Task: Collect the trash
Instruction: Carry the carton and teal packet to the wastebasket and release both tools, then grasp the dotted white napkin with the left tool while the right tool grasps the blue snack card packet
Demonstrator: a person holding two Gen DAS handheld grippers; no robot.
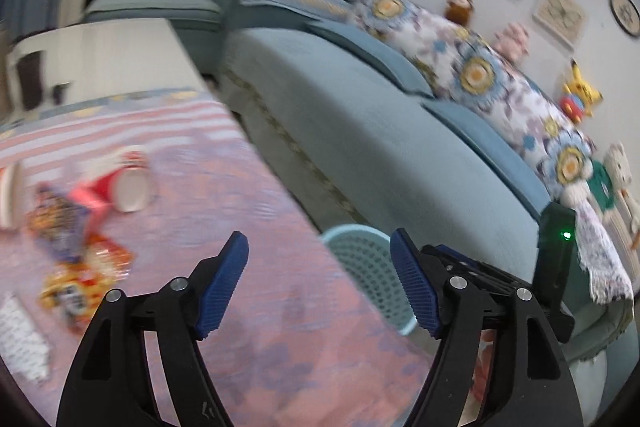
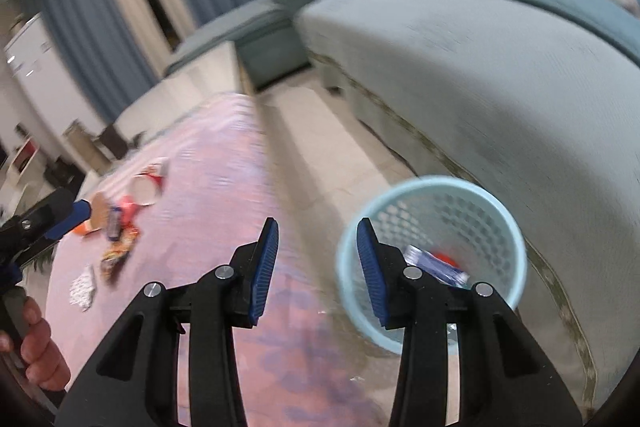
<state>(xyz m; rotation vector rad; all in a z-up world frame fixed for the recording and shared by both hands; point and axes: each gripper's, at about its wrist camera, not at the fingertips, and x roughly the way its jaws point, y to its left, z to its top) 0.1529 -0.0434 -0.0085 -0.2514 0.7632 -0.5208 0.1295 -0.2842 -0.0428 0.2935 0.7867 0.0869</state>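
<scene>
Blue-padded jaws of the right gripper (image 2: 317, 263) stand wide and empty beside the pale basket (image 2: 505, 223) on the floor, wrappers already inside. Left gripper (image 1: 319, 283), equally wide, faces the bench (image 1: 280, 307), where cups and snack wrappers (image 1: 86, 269) likely await collection.

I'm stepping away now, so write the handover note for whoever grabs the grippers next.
Left gripper: open, empty, above the pink tablecloth.
Right gripper: open, empty, beside the blue basket on the floor by the sofa.
Done: at least one wrapper lies in the basket.
Left: the tipped red cup, snack wrappers and white paper on the table.
</scene>
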